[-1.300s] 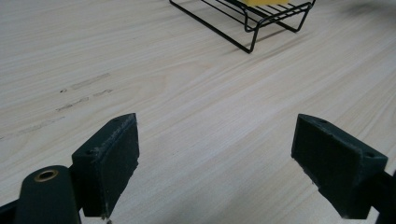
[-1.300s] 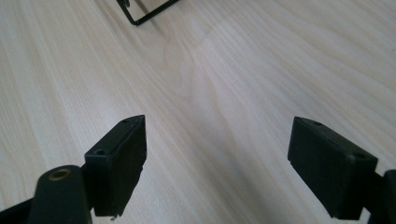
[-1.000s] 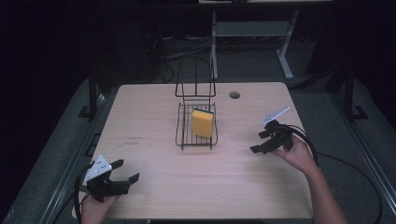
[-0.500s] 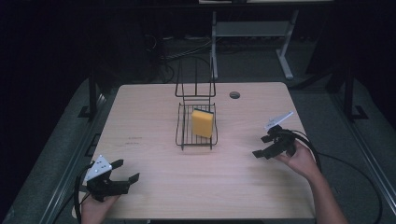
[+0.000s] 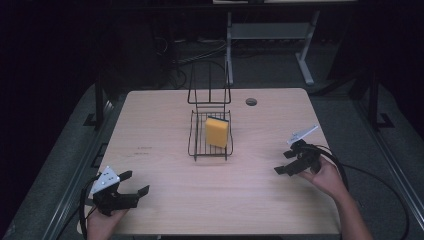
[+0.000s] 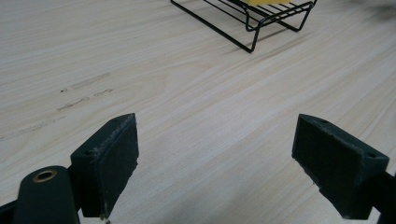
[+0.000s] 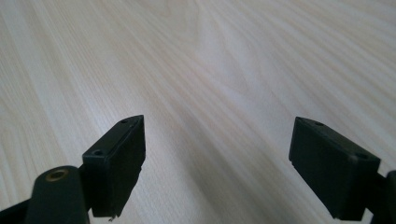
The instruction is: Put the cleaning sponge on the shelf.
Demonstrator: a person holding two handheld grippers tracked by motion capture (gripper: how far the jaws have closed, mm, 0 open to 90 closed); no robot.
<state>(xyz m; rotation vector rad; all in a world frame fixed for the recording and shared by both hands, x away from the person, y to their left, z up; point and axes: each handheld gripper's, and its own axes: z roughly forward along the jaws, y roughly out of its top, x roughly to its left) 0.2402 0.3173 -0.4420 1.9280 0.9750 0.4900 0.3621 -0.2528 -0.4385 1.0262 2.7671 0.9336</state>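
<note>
both grippers wide open and empty, sponge in the rack beyond them.

nearest to us, our left gripper (image 5: 134,185) sits at the near left corner of the table (image 5: 165,120), its fingers (image 6: 109,161) spread far apart with only bare wood between them. our right gripper (image 5: 285,162) hovers over the right side of the table, a little farther out, its fingers (image 7: 119,161) just as wide and gripping nothing; in the right gripper view we see plain wood grain between and ahead of them. well beyond both sets of fingers, about midway between the two, stands the black wire rack (image 5: 196,150), and in it the yellow sponge (image 5: 218,131) leans on edge toward the right side. in the left gripper view the rack (image 6: 243,28) lies far ahead of the fingers and to the right, well apart from them.
</note>
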